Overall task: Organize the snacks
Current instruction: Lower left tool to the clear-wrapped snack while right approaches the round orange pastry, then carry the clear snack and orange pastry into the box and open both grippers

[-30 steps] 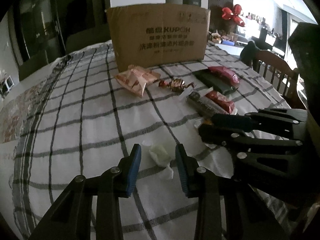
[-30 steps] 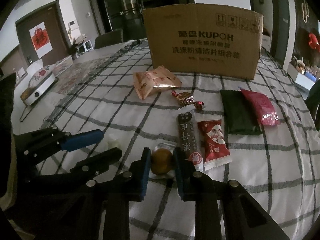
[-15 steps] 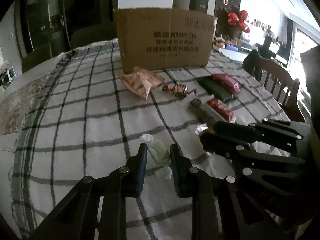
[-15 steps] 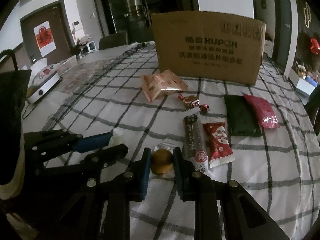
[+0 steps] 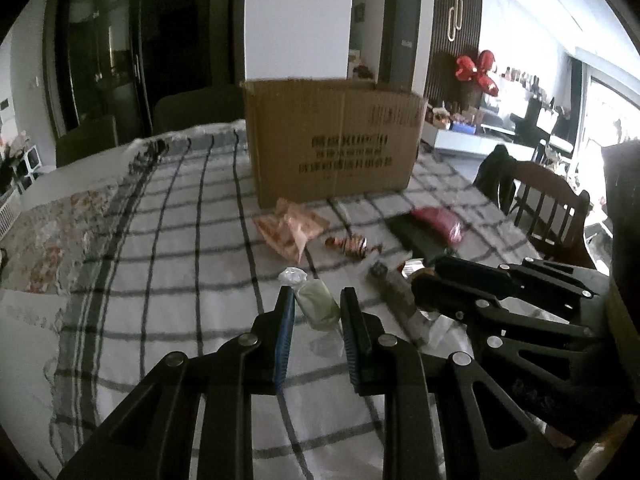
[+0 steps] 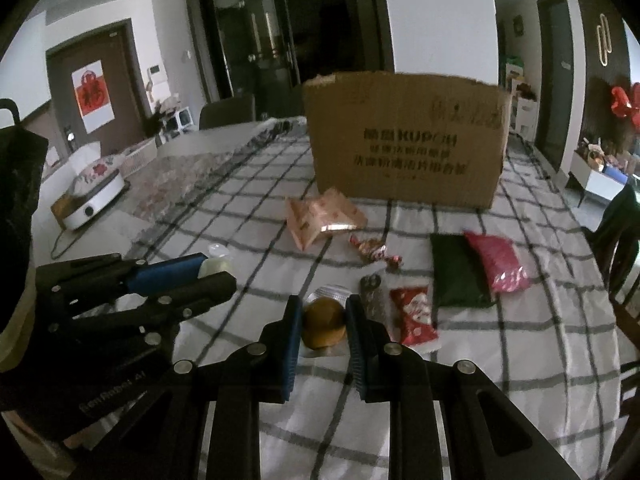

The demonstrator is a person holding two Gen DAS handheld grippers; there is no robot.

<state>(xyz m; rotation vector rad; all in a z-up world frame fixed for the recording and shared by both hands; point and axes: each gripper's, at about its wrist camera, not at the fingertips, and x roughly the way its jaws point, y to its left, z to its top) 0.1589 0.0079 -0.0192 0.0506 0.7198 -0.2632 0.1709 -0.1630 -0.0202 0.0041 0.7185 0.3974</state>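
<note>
Left claw (image 5: pixel 316 310) grips a pale green sweet (image 5: pixel 319 307); right claw (image 6: pixel 323 318) grips a golden-brown pastry (image 6: pixel 323 320). Slippery wrappers may slide free before reaching the far cardboard box (image 6: pixel 406 140).

tablecloth (image 6: pixel 500 360) white, dark checks | box (image 6: pixel 404 140) brown | candy (image 5: pixel 318 306) pale green | pastry (image 6: pixel 323 322) golden-brown

place: home dining room | cues: checked tablecloth (image 5: pixel 168 240); wooden chair (image 5: pixel 552 204); doors (image 6: pixel 256 40)
</note>
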